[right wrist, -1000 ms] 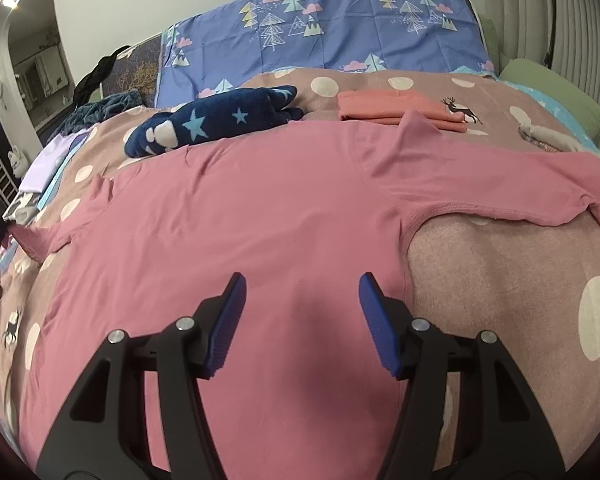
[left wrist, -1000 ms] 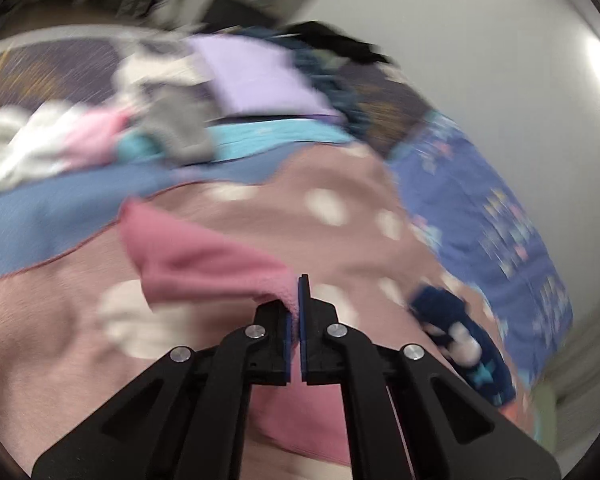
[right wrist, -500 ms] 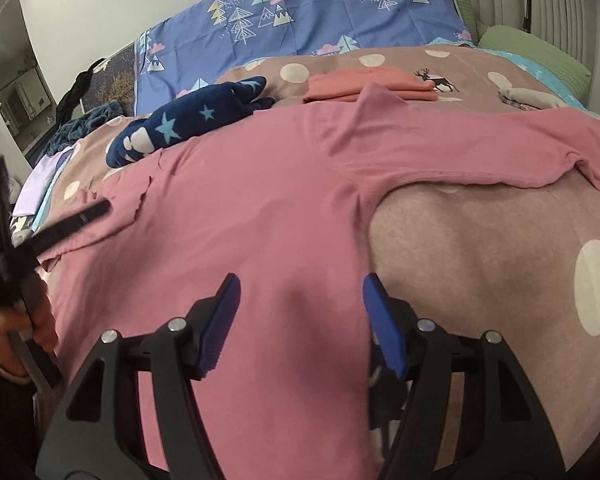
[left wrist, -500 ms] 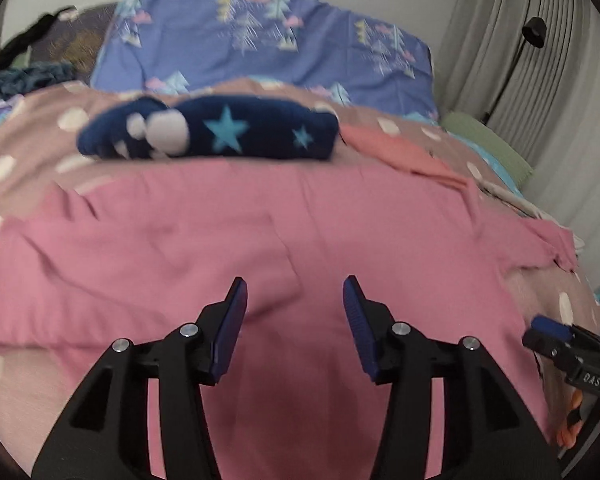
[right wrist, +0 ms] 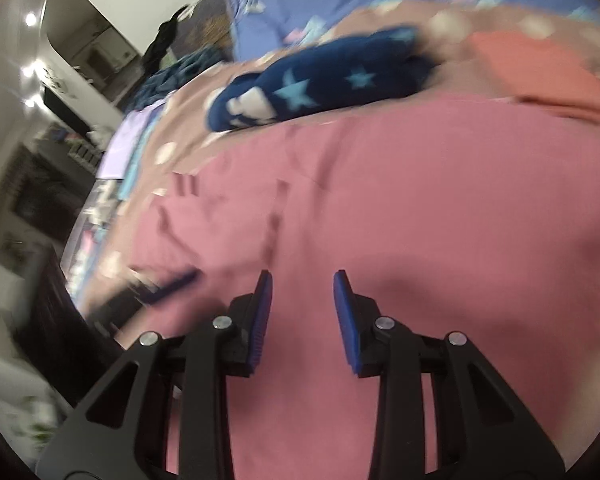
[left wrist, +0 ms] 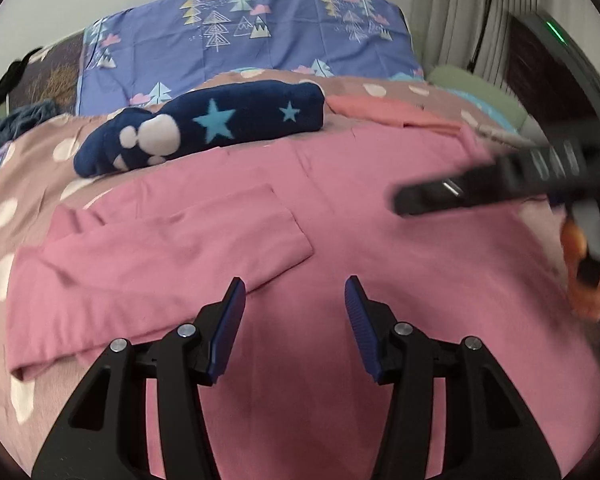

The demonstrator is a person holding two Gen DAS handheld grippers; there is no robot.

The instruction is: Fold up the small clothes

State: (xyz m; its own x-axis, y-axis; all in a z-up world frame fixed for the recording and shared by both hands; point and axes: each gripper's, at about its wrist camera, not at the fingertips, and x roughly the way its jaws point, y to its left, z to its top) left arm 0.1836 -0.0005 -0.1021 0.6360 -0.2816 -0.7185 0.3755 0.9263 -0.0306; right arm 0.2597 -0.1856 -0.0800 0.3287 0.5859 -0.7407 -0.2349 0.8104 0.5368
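A: How far along is this fold looking?

B: Early, I'd judge. The large pink long-sleeved cotton shirt [left wrist: 380, 280] is lying flat on the brown polka-dot bedspread [left wrist: 4, 208], and one pink sleeve [left wrist: 160, 248] is already lying folded across its body. The other side is hiding behind the right gripper in the left wrist view, so I cannot tell how it is lying.

A: And the claws?

B: The left gripper [left wrist: 295, 300] is hovering over the shirt's body with its blue pads spread fairly wide and nothing between them. The right gripper [right wrist: 302, 292] is pointing down over the shirt too, its jaws having just been closing, now narrower but gripping nothing.

A: What else is sitting there?

B: A rolled navy fleece garment with pale stars [left wrist: 204, 128] and a folded salmon-orange garment [left wrist: 384, 110] are lying just beyond the shirt, looking finished.

A: So what is remaining?

B: Probably the second sleeve, then the body folds.
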